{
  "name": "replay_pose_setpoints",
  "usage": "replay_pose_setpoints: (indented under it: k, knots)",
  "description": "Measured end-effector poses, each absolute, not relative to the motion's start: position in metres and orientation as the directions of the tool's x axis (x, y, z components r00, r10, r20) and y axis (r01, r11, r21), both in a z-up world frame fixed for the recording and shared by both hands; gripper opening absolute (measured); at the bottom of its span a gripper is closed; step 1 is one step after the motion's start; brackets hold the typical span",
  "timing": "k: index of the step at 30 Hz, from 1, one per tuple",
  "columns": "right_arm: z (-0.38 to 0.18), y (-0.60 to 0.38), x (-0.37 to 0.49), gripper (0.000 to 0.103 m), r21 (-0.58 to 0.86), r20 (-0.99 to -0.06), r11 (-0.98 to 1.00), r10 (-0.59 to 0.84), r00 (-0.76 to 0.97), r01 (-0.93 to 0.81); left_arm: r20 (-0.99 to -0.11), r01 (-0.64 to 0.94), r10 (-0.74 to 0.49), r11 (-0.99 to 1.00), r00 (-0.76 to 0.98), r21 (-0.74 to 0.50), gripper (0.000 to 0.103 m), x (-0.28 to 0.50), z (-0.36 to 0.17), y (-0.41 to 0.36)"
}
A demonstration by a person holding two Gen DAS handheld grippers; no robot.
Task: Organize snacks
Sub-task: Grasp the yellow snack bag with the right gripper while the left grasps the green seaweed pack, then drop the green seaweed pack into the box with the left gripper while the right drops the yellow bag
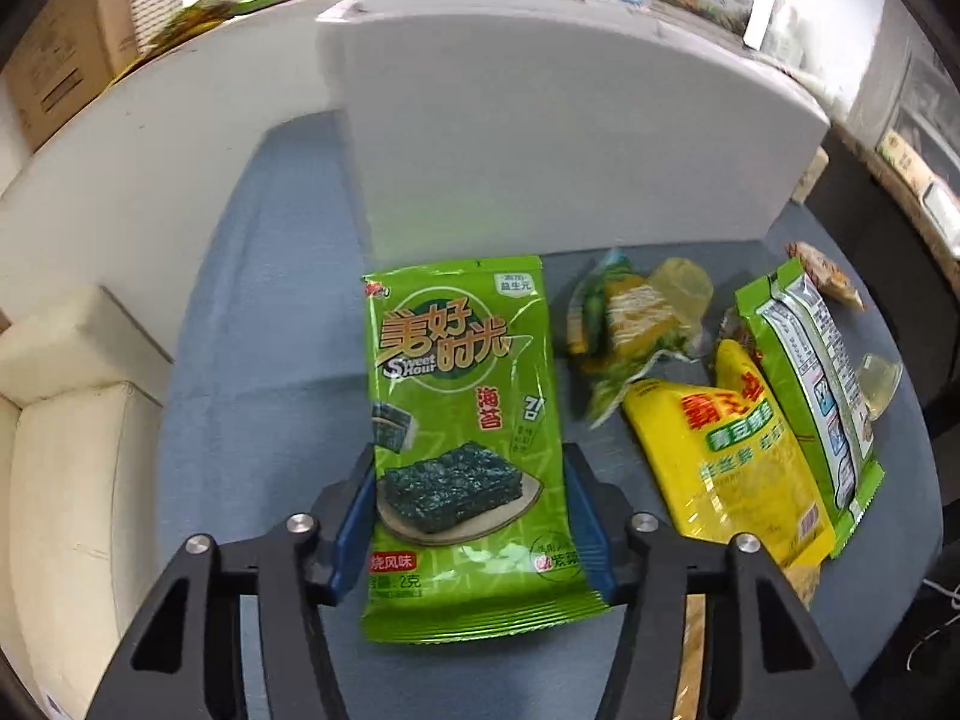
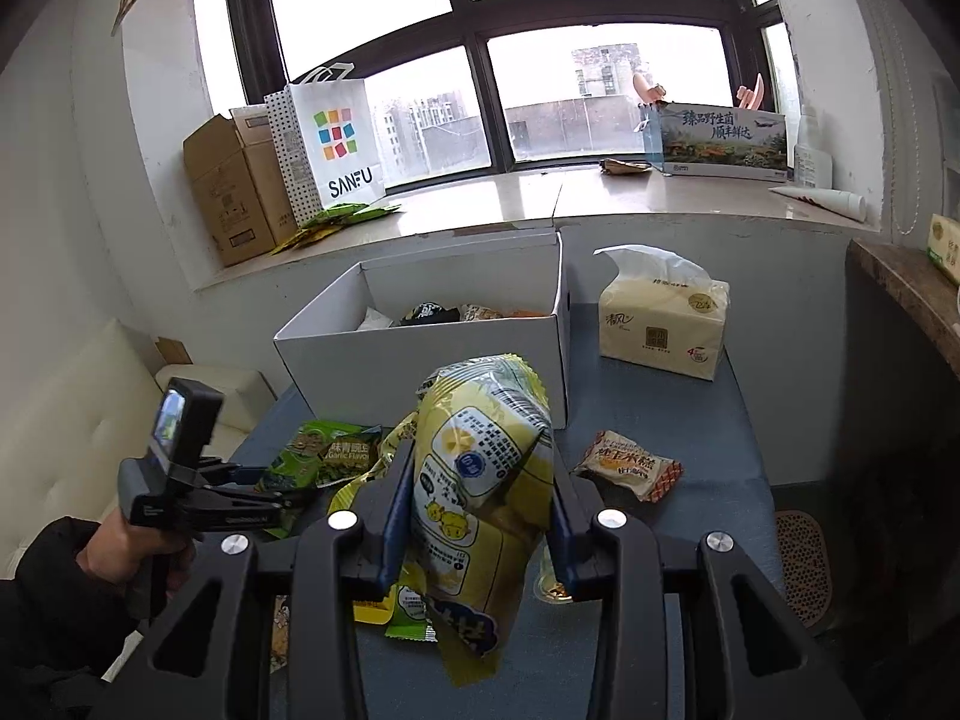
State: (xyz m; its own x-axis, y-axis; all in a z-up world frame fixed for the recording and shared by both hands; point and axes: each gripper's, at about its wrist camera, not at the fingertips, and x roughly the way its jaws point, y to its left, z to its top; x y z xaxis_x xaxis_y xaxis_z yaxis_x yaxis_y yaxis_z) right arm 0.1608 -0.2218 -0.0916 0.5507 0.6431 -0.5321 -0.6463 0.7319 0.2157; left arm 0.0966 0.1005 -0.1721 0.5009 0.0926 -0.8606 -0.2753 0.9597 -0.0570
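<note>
Right gripper: fingers clamped on 1 yellow snack bag, lifted clear of the bench and facing the white box.
Left gripper: fingers closed against both edges of 1 green seaweed packet lying flat on the bench beside the box wall.
Step, judged: 2 picks made, none stowed. Next: carry the yellow bag over the box rim and let go; lift the seaweed packet.
Loose remainder: yellow pea bag, rice cake.

Yellow snack bag between tongs
</note>
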Motion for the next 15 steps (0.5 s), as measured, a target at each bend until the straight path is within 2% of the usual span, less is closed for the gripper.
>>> replay_pose_setpoints:
  k: [7,11,15]
  knots:
    - [-0.097,-0.206,0.154,0.042,0.211,-0.547,0.710,0.655,0.521,-0.672,-0.797,-0.289,0.059,0.946,0.601,-0.148,0.060,0.035,-0.139,0.126]
    - [-0.094,-0.191,0.154,0.042,0.188,-0.542,0.697,0.661,0.519,-0.692,-0.695,-0.265,0.065,0.946,0.716,-0.186,0.060,0.017,-0.086,0.124]
    - [-0.076,-0.172,0.169,0.042,0.166,-0.522,0.689,0.668,0.530,-0.706,-0.597,-0.200,0.041,0.959,0.801,-0.203,0.060,0.041,-0.035,0.121]
